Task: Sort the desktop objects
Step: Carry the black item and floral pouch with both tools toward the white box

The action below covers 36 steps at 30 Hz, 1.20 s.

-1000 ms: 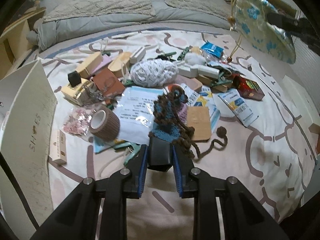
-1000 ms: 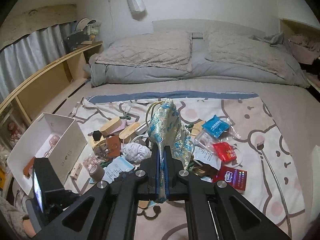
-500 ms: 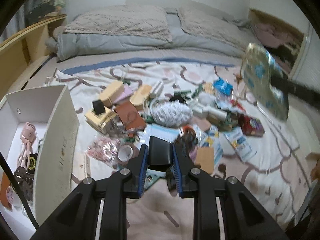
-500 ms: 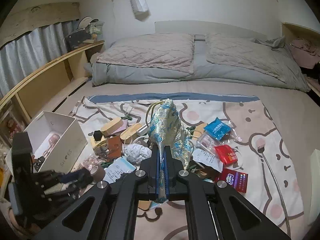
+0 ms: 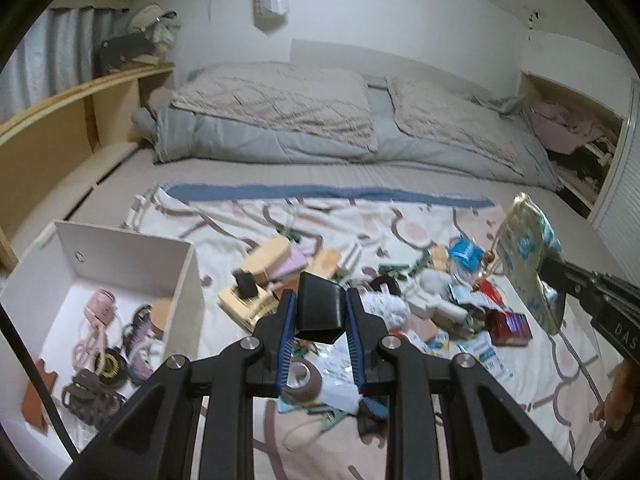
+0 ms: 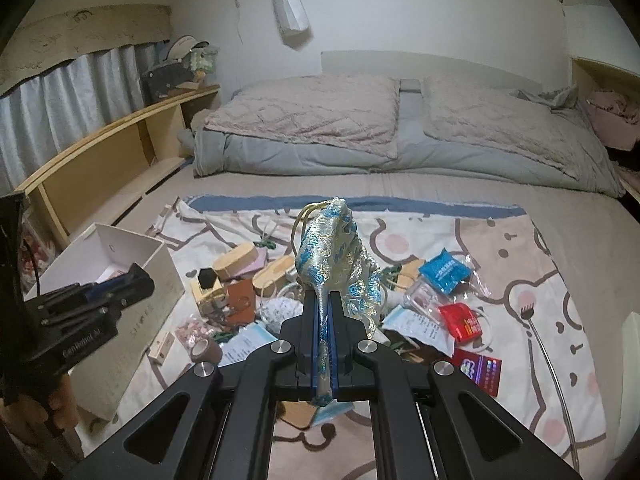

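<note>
You are holding a small black box (image 5: 319,307) clamped between the blue pads of your left gripper (image 5: 320,312), raised above the near side of the clutter, with the white storage box (image 5: 120,240) just to its left. Your right gripper (image 6: 325,340) is pinching a blue-and-gold brocade pouch (image 6: 332,256) by its lower edge, jaws nearly together, and it is hanging high over the middle of the patterned blanket (image 6: 520,248). The storage box is already holding a pink eyelash curler (image 5: 94,326) and some dark bits. Most of the sorting is still waiting: tape roll (image 6: 205,350), wooden cases (image 6: 236,260), blue packet (image 6: 444,270), red box (image 5: 510,324) and papers are lying scattered.
</note>
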{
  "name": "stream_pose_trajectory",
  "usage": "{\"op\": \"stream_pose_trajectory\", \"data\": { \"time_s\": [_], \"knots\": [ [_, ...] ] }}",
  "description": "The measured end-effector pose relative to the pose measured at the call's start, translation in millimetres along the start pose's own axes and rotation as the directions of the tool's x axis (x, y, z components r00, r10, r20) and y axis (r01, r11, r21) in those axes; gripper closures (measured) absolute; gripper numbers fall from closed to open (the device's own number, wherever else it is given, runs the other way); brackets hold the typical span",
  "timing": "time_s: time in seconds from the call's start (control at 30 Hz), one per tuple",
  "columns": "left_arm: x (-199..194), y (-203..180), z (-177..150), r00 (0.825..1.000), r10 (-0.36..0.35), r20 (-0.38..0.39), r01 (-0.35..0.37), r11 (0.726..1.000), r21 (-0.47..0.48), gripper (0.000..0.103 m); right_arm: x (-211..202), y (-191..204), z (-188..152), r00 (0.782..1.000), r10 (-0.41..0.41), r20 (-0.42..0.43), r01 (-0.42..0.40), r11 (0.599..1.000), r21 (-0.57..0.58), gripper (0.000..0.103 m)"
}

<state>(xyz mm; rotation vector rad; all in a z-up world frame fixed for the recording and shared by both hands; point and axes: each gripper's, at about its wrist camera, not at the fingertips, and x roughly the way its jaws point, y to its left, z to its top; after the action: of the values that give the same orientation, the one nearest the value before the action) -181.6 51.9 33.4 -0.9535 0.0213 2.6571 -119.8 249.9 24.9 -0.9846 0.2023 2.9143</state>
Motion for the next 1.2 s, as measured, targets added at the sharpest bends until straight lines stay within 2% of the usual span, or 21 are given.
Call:
{"op": "stream_pose_trajectory", "data": {
  "time_s": [0.3,0.63,0.87,1.2],
  "knots": [
    [-13.0,23.1,14.7,0.996,0.060,0.063,-0.058,0.998,-0.039,0.079,0.3,9.0,7.0,0.999,0.007,0.031,-0.007,1.000,-0.005,0.099],
    [-25.5,41.4,18.5,0.988,0.122,0.090,-0.117,0.991,-0.066,0.079,1.6,16.0,11.0,0.998,-0.020,0.053,0.021,1.000,-0.015,0.099],
    [-39.7,51.5,19.1,0.975,0.182,0.125,-0.173,0.982,-0.077,0.079,1.8,23.4,12.4,0.999,-0.001,0.050,0.002,1.000,-0.023,0.099],
    [-53.4,74.1,16.6,0.962,0.237,0.134,-0.225,0.969,-0.099,0.079,4.2,43.5,17.6,0.998,0.040,0.041,-0.038,0.999,-0.039,0.099]
  ]
}}
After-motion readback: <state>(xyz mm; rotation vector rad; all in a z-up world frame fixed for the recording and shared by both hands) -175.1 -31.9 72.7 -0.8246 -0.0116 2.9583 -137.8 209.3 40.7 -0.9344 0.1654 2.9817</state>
